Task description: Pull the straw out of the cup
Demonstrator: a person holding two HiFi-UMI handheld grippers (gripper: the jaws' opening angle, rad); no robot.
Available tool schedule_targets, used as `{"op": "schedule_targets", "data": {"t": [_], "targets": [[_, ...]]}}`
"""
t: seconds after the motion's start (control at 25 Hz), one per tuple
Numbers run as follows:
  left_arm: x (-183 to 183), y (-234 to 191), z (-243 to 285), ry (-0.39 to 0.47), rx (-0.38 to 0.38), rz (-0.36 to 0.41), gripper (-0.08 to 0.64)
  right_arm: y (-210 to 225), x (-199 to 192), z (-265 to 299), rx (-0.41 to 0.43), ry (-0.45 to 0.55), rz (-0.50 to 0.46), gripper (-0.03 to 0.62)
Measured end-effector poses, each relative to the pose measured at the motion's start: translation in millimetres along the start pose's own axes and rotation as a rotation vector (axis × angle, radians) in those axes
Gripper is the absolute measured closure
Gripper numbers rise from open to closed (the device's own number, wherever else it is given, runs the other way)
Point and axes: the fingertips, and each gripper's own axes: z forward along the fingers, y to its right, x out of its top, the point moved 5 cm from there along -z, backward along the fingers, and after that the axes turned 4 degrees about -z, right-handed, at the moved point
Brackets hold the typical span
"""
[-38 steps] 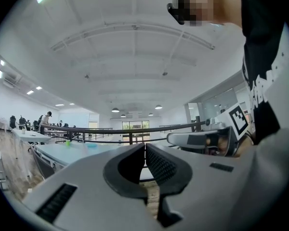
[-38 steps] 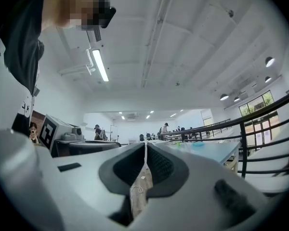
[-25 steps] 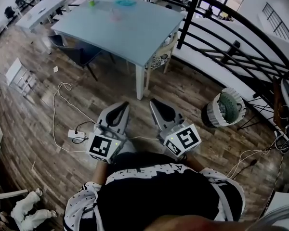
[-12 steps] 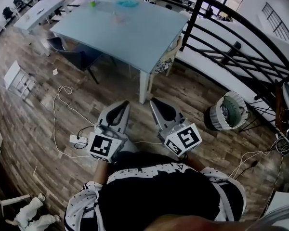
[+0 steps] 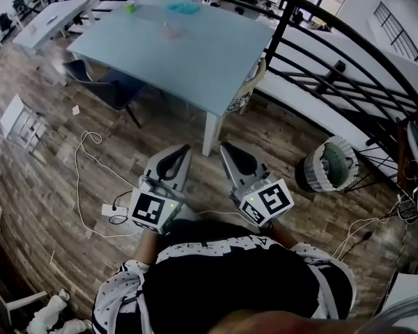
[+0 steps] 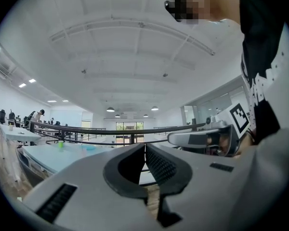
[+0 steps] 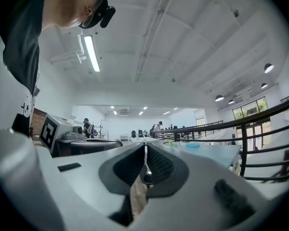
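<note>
Head view: what looks like the cup [image 5: 168, 28] is sitting on the far counter [image 5: 209, 61], well apart from both claws; straw too small to tell.
Left claw [image 5: 186, 148]: jaws are resting together, empty.
Right claw [image 5: 223, 145]: likewise closed, empty.
Progress: judging not started; approach, grip and pull are all remaining.

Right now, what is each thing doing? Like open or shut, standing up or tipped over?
left gripper: jaws shut, holding nothing.
right gripper: jaws shut, holding nothing.
cup: upright on the table, far from both grippers; straw too small to make out.
chair: upright, pushed partly under the table.
</note>
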Motion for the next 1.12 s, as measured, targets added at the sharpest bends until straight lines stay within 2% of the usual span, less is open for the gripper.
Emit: {"op": "schedule_targets", "data": {"t": [0.44,0.88,1.12], "targets": [[16.2,-48.5,10.4,0.011,-0.052,-0.024,0.546,1.3,15.7,48.4,-0.039,-0.029,-0.012,0.565],[13.9,-110.0,6.0,0.0,-0.054,-0.019,0.545,-10.4,15.8,109.5,-0.044,-0.035,-0.026,0.565],[9.4,-141.5,1.3,0.004,-0.083,-0.03,0.545,-18.2,12.9,134.2,-0.091,-0.037,-0.041,0.564]]}}
